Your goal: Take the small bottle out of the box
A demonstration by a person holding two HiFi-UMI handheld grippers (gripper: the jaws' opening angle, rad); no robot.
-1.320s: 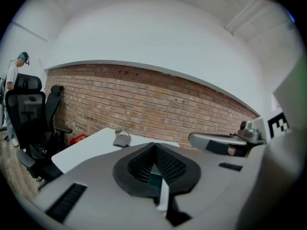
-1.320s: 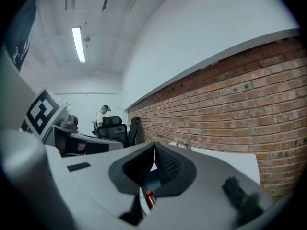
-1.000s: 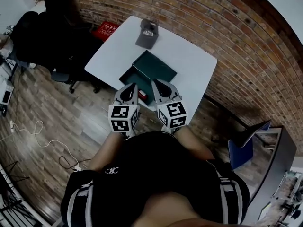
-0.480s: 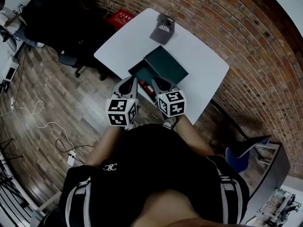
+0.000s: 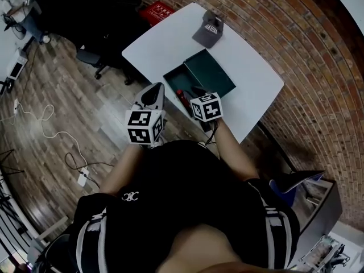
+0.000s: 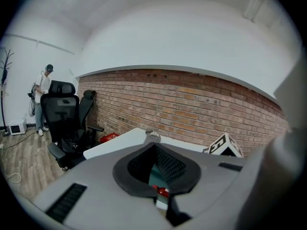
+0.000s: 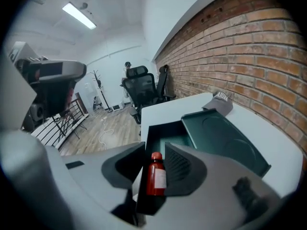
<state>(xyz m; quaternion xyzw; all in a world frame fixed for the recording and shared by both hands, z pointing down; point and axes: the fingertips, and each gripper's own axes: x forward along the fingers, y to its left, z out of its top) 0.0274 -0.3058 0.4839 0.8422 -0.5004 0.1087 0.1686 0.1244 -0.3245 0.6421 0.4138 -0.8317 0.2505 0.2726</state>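
A small red bottle [image 5: 182, 97] with a white label lies in the near end of the dark green box [image 5: 175, 77] on the white table [image 5: 165, 38]. The box's lid [image 5: 211, 73] lies open beside it. My right gripper [image 5: 193, 94] hangs just over the bottle. In the right gripper view its jaws [image 7: 154, 147] have just been opening, and the bottle [image 7: 155, 174] shows in the gap between them, not pressed. My left gripper [image 5: 152, 95] is shut and empty, off the table's near edge; through its hollow [image 6: 154, 146] I see the bottle [image 6: 162, 191].
A grey cap [image 5: 207, 32] lies on the table's far end. Black office chairs [image 5: 91, 56] stand to the left, with a red crate [image 5: 159, 10] and a white cable [image 5: 45, 135] on the wooden floor. A brick wall [image 5: 296, 44] runs along the right. A person [image 6: 44, 95] stands far off.
My right gripper has dropped down to the box's near end and its jaws have parted over the bottle. My left gripper has drifted a little to the left, still shut.
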